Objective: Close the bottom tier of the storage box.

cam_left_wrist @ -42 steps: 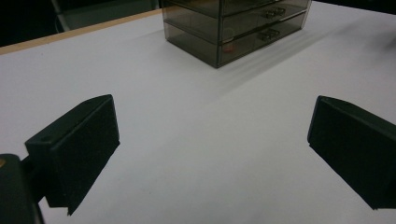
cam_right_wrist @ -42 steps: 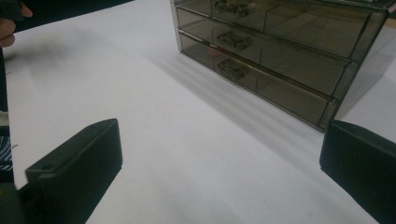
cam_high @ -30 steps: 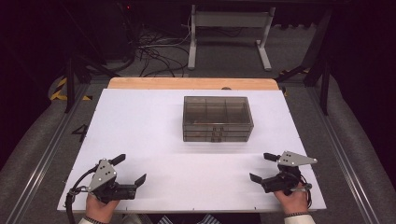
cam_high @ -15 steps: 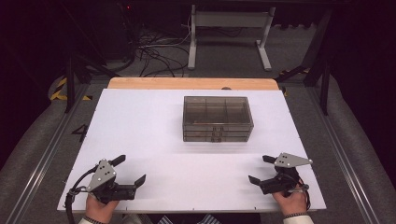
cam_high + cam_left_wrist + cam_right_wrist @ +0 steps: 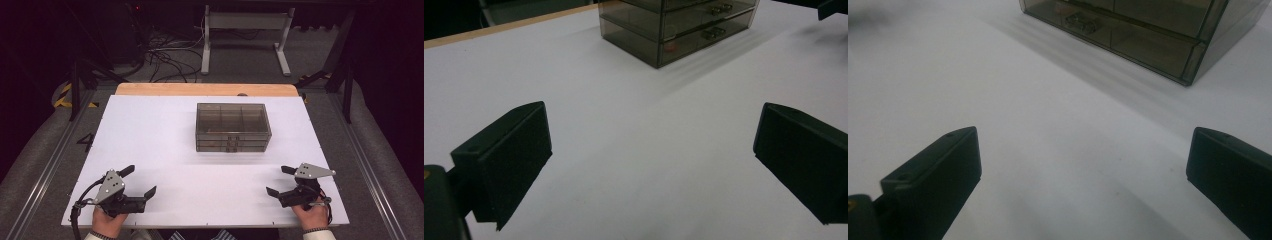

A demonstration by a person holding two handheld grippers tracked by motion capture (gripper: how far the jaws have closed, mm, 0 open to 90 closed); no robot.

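Drawers were the likely target here: a small smoky plastic drawer box (image 5: 233, 127) stood near the middle of the white table (image 5: 150, 150), its long side running left to right and its drawer fronts with their little handles (image 5: 231, 143) facing the person. Both grippers sat low at the near edge, well apart from the box and from each other. The left gripper (image 5: 139, 181) had its jaws spread wide with nothing between them, and in the left gripper view the box (image 5: 676, 27) lay ahead and off to the right, one corner turned toward the camera. The right gripper (image 5: 280, 181) was likewise wide open and empty; in the right gripper view the box (image 5: 1143, 32) lay ahead with a handle (image 5: 1081, 22) in sight near the top edge. Neither gripper looked clearly nearer (the box sat roughly midway between them, perhaps a shade toward the right one), so either hand could probably reach forward and inward to it. Something small and reddish showed through a lower drawer front (image 5: 670, 46), too dim to name. Because the handles ran along the same line as the box's long side, I judged that a gripper would need to come at them squarely from the front.
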